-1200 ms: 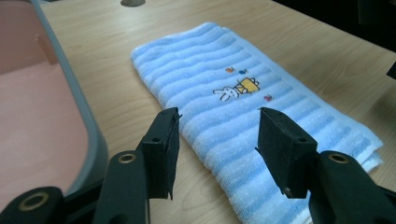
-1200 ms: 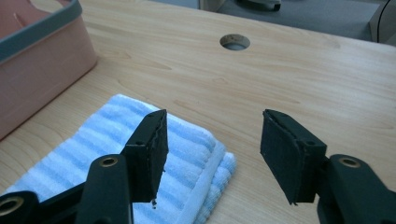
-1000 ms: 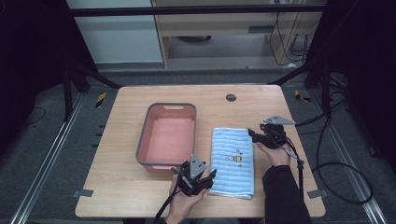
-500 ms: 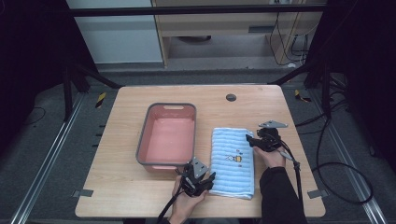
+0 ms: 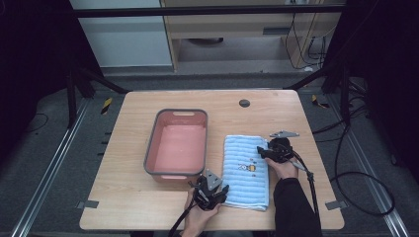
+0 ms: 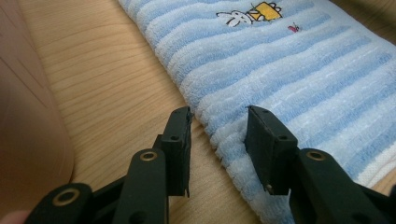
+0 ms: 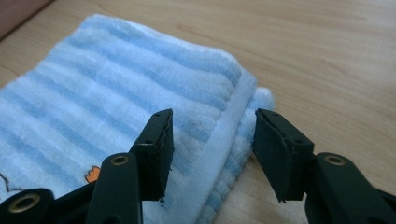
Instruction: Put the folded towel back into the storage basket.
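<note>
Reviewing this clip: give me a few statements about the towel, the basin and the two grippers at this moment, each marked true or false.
1. The folded blue striped towel lies on the wooden table to the right of the pink basin. True.
2. The towel lies inside the basin. False: the basin holds nothing.
3. The left gripper straddles the towel's edge, its jaws having just been closing. True.
4. The right gripper is clamped on the basin's rim. False: its jaws stand apart over the towel's corner.
5. The towel bears a small cartoon picture. True.

R gripper (image 7: pixel 210 140) jaws closing astride towel (image 7: pixel 116 93) corner edge.
</note>
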### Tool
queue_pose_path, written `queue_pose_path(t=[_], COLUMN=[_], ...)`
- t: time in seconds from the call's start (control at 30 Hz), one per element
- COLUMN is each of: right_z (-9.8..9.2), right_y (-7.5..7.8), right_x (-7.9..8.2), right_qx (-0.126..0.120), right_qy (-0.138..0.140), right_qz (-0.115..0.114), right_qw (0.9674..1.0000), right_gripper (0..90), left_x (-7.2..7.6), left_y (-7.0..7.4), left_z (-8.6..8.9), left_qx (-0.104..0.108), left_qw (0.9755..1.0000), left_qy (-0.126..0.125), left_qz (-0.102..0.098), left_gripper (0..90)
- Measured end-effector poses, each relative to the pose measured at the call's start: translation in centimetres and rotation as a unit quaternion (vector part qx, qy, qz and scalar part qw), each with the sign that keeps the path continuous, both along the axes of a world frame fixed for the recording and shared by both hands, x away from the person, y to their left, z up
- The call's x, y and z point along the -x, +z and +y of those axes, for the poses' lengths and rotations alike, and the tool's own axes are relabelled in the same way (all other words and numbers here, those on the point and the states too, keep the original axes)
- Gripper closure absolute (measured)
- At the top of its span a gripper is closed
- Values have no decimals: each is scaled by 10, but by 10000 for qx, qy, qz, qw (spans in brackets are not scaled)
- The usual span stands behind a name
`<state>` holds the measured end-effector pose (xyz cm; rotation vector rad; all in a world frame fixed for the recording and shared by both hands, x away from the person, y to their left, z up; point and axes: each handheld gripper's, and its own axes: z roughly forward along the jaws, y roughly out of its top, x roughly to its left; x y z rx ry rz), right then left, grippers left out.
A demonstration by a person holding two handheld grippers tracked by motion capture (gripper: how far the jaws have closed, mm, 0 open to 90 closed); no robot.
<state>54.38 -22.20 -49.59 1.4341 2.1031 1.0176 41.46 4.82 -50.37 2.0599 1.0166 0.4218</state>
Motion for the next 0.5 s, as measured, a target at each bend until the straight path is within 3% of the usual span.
queue_pose_path(t=[0.3, 0.5], right_z=[-1, -1], right_y=[-7, -7], right_x=[-1, 1], right_qx=[-83, -155], right_qy=[-32, 43], right_qz=[118, 131], right_qw=[9999, 9998], right_gripper=[527, 653], left_x=[2, 3], left_y=[-2, -2], left_z=[-2, -4], left_qx=[13, 110], left_qw=[10000, 9999], left_qy=[15, 9], left_qz=[47, 108], left_gripper=[656, 766])
